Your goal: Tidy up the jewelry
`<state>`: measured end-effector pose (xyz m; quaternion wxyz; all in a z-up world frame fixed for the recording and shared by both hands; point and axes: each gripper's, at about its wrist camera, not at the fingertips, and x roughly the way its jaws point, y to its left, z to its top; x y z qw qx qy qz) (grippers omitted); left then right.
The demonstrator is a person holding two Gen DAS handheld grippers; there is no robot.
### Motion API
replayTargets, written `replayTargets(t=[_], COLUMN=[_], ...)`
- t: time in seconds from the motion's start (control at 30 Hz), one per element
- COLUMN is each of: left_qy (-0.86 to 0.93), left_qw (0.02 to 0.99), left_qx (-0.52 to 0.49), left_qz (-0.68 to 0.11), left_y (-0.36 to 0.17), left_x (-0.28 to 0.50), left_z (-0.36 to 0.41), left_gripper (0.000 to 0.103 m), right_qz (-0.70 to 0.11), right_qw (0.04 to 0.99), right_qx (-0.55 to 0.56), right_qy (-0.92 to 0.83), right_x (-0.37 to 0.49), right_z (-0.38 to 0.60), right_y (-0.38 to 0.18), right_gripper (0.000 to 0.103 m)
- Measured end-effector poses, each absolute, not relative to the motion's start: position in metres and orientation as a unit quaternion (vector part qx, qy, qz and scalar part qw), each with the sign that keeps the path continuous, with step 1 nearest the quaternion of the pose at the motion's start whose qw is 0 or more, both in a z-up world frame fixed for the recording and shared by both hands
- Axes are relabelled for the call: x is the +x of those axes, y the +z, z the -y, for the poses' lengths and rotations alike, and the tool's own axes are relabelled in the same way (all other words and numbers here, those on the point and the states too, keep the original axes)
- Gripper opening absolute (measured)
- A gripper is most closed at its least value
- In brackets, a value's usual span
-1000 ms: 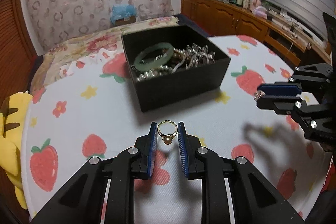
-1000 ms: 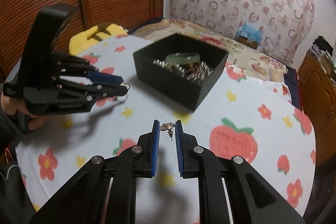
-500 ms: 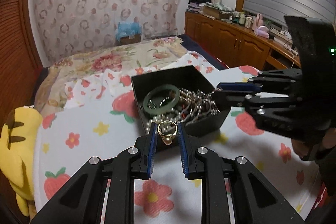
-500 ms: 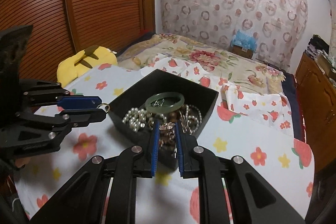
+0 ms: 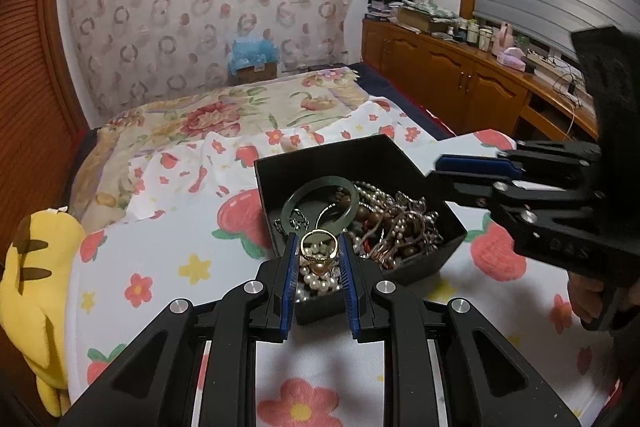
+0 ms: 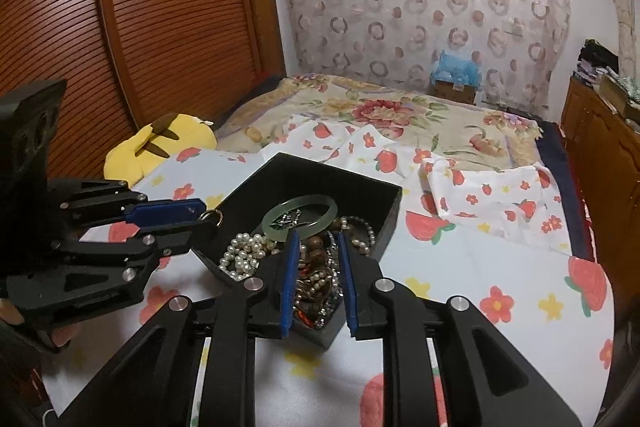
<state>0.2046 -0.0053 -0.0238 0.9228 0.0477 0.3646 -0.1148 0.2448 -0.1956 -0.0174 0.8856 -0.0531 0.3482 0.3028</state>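
Now both claws are over the black box (image 5: 400,155), up from the bare worktop (image 6: 460,267) a second ago. My right claw (image 6: 318,259) is opening; the earring it pinched is gone from between its pads, dropped among the beads, I judge. My left claw (image 5: 319,259) is narrowly clamped on the gold ring (image 5: 318,247), just above the pearls at the box's near corner. Ring goes next.

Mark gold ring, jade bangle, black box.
gold ring (image 5: 318,247), left wrist view, on its band
jade bangle (image 6: 301,217), right wrist view, on its near rim
black box (image 6: 312,173), right wrist view, on its far inner wall
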Motion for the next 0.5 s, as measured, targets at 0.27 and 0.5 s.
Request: replayTargets(t=[0.27, 0.5], left_qy=[-0.105, -0.092], left_qw=[0.925, 0.932], left_qx=[0.031, 0.029], left_qz=[-0.364, -0.348], left_y=[-0.023, -0.014], left_x=[0.210, 0.190], left_z=[0.010, 0.013], left_gripper=[0.034, 0.067], right_qz=[-0.349, -0.337], right_qw=[0.892, 0.905], right_qx=[-0.042, -0.020], right_qy=[0.286, 0.259], right_x=[0.227, 0.203], right_z=[0.218, 0.236], right_y=[-0.016, -0.010], right_gripper=[0.022, 0.022])
